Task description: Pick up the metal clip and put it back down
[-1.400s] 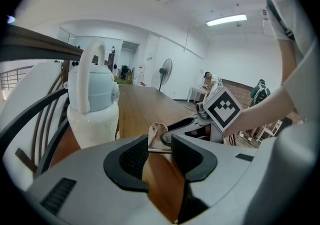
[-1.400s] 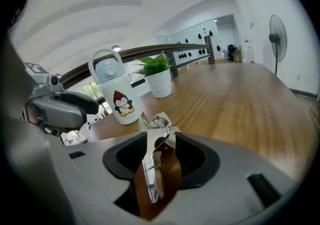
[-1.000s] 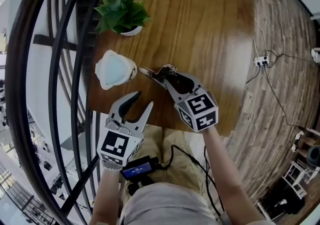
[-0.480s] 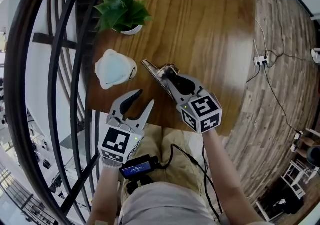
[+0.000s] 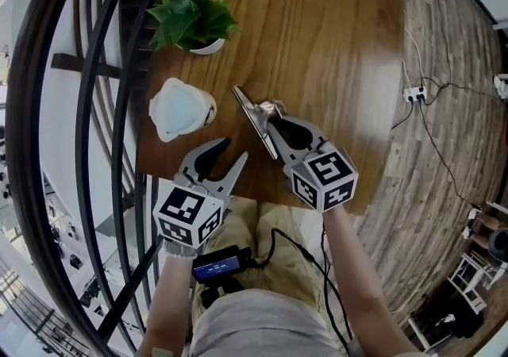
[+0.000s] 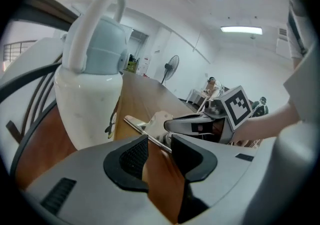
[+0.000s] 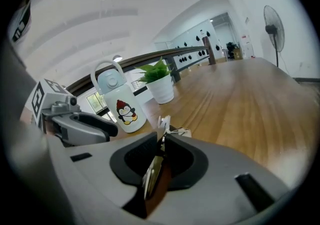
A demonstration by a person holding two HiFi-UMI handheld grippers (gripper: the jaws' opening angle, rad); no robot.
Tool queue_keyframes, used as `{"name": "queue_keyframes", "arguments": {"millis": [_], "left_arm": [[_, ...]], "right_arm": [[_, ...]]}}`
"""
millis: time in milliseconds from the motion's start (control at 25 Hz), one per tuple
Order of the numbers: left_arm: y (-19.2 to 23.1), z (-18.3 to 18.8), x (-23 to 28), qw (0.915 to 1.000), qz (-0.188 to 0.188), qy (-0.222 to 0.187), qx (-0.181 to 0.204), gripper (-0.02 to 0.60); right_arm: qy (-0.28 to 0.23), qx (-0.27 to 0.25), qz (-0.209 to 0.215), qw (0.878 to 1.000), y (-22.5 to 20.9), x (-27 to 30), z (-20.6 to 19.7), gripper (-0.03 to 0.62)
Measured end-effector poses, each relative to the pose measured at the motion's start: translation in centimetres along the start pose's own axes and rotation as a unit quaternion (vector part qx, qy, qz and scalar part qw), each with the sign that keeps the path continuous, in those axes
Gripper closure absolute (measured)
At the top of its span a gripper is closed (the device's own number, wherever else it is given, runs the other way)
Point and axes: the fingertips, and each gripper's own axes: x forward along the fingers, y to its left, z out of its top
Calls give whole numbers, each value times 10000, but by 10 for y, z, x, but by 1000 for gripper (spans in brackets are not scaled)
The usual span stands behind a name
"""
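The metal clip (image 5: pixel 252 116) is a long silver strip with a folded handle, held over the wooden table (image 5: pixel 341 46) near its front. My right gripper (image 5: pixel 270 120) has it between its jaws, which are closing and press on it; in the right gripper view the clip (image 7: pixel 158 141) stands on edge in the narrow gap of the right gripper (image 7: pixel 161 144). My left gripper (image 5: pixel 228 154) hovers at the table's front edge, left of the clip, open with nothing in it. From the left gripper (image 6: pixel 161 151) view the clip (image 6: pixel 142 130) shows just beyond its jaws.
A white bottle with a pale blue lid and a penguin print (image 5: pixel 181 109) stands left of the clip. A potted green plant (image 5: pixel 194 18) is behind it. Dark railing bars (image 5: pixel 79 149) run along the table's left side. A power strip (image 5: pixel 414 97) lies on the floor at right.
The right gripper has narrowed onto the clip, and the clip has swung from lying nearly crosswise to pointing more up and away. The left gripper has barely shifted.
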Motion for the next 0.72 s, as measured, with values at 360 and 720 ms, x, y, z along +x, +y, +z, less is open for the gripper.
{"name": "queue_keyframes", "arguments": {"millis": [360,720], "left_arm": [[-5,-11,18,9953,-378,78,-888,434],[-2,-9,31,9858,-433,-12,-1622,434]], "right_arm": [[-151,194,106,9996,1,-9,1,540],[-327,250,282,9988,9,-28,4,542]]}}
